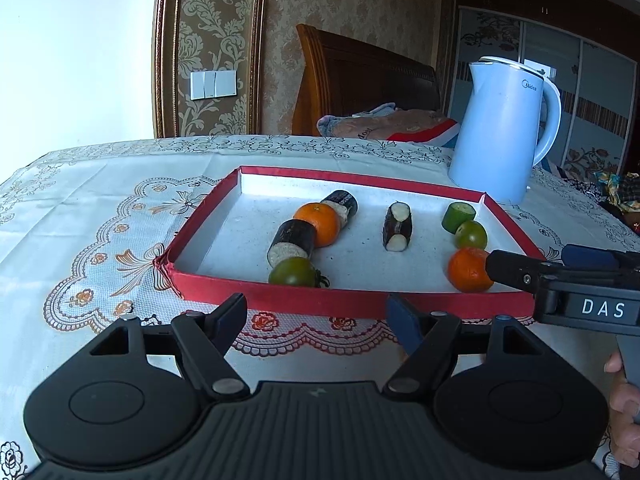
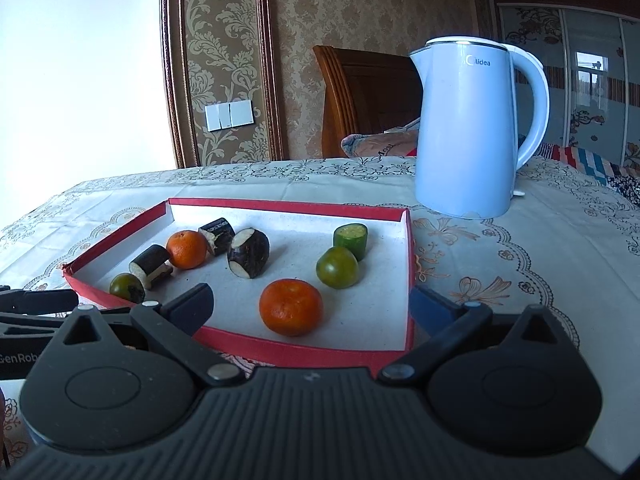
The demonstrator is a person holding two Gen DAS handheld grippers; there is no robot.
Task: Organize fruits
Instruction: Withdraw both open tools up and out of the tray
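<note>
Fruits lie scattered inside a shallow red-rimmed cardboard tray point(image 2: 408, 280) with a white floor, set on a lace-patterned tablecloth point(image 1: 100, 220) just in front of a pale blue electric kettle point(image 2: 472, 132). Nearest the right gripper point(image 2: 312, 308) sits a round orange mandarin point(image 2: 291, 306), with a green tomato point(image 2: 337, 267) and a cut green cucumber stub point(image 2: 352, 240) behind it. Across the tray, another mandarin point(image 1: 318, 224) touches two dark-skinned sugarcane pieces, and a third dark piece point(image 1: 397, 227) stands apart in the middle. Both claws are spread wide and carry nothing. The left gripper point(image 1: 316, 320) hovers at the tray's near rim, probably lined up on the green tomato point(image 1: 293, 273) there. Sorting looks barely begun, since kinds remain mixed.
</note>
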